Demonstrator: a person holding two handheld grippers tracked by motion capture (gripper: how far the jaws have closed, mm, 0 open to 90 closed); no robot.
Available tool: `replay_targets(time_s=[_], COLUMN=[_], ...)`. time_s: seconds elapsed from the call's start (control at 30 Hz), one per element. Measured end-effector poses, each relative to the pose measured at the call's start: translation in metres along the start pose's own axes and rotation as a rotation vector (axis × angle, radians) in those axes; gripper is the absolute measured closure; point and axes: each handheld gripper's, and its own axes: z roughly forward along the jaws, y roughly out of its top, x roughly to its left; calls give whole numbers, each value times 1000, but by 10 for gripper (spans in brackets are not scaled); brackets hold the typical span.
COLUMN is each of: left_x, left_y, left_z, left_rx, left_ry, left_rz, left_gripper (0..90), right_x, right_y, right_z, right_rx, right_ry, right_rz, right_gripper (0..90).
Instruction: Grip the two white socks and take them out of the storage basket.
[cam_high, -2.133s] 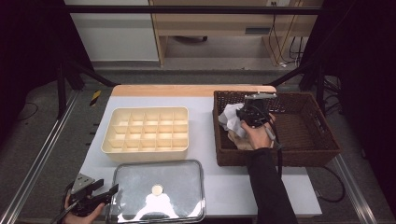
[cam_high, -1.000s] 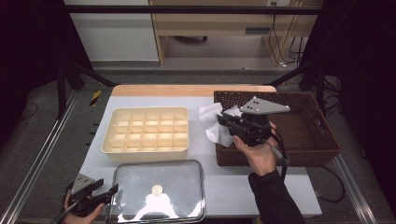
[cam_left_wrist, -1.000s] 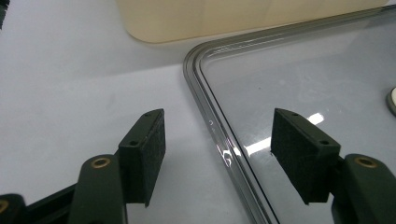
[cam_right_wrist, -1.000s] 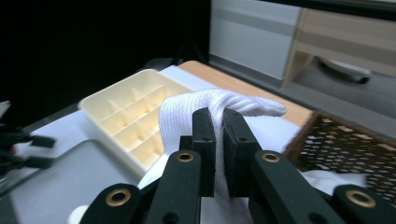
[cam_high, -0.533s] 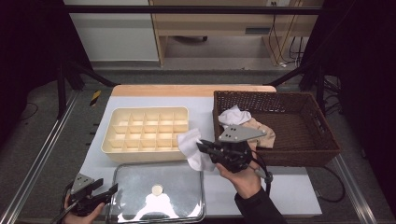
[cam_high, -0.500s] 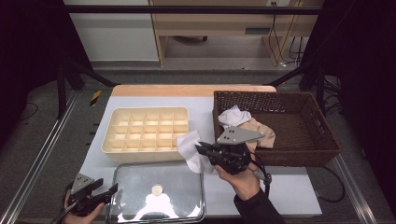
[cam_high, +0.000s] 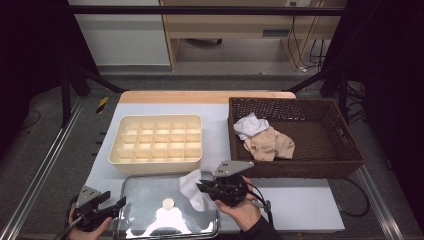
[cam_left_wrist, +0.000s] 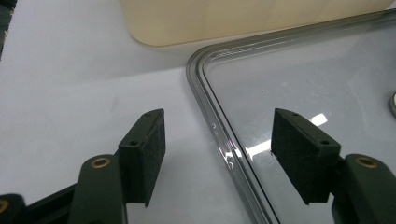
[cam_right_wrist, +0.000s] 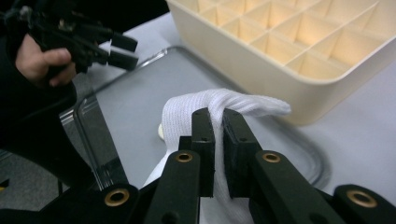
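My right gripper (cam_high: 204, 187) (cam_right_wrist: 218, 116) is shut on a white knitted cloth (cam_high: 191, 187) (cam_right_wrist: 219, 103), which hangs over the right half of a clear lid (cam_high: 150, 207) (cam_right_wrist: 140, 102) with a small knob (cam_high: 168, 203). In front of the cream divided tray (cam_high: 156, 140) (cam_right_wrist: 299, 42) the lid lies flat on the table. My left gripper (cam_high: 117, 204) (cam_left_wrist: 217, 144) stands open at the lid's left rim (cam_left_wrist: 219, 135), nothing between its fingers. From the right gripper view the left gripper (cam_right_wrist: 122, 50) appears farther off in a hand.
A brown wicker basket (cam_high: 350, 160) at the right holds a white cloth (cam_high: 250, 125) and a beige cloth (cam_high: 270, 143). The white table (cam_high: 305, 205) has bare room at the front right. Dark frame rails run along both sides.
My right gripper carried the white cloth out of the basket, leftward and toward the person, down over the lid. The left gripper has stayed put.
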Motion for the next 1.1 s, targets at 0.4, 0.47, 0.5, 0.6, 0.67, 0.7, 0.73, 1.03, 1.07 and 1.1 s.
replay_targets(time_s=[0.4,0.47,0.5,0.6,0.67,0.7,0.73,1.03,1.07,1.1], left_x=[0,0,-1,0,0,0,0,0,0,0], left_y=[1,1,1,1,1,1,1,1,1,1], left_z=[0,0,0,0,0,0,0,0,0,0], left_rx=[-8,-6,-6,-8,-9,-9,-9,-8,-8,-9], left_ry=[-3,-3,-3,-4,-5,-5,-5,-4,-5,-5], left_rz=[-2,0,0,0,0,0,0,-1,-1,-2], left_gripper=[348,348,347,344,342,342,342,341,340,341], right_x=[-4,-6,-6,-7,-6,-6,-5,-7,-7,-7], right_y=[-33,-36,-37,-40,-40,-39,-39,-25,-23,-22], right_z=[42,45,47,50,51,50,48,26,23,21], right_rx=[120,123,123,129,123,119,108,11,1,-8], right_ry=[-5,-16,-21,-38,-42,-44,-47,-46,-53,-57], right_rz=[34,34,30,29,26,23,20,24,22,21], right_gripper=[832,824,816,765,734,715,693,631,621,614])
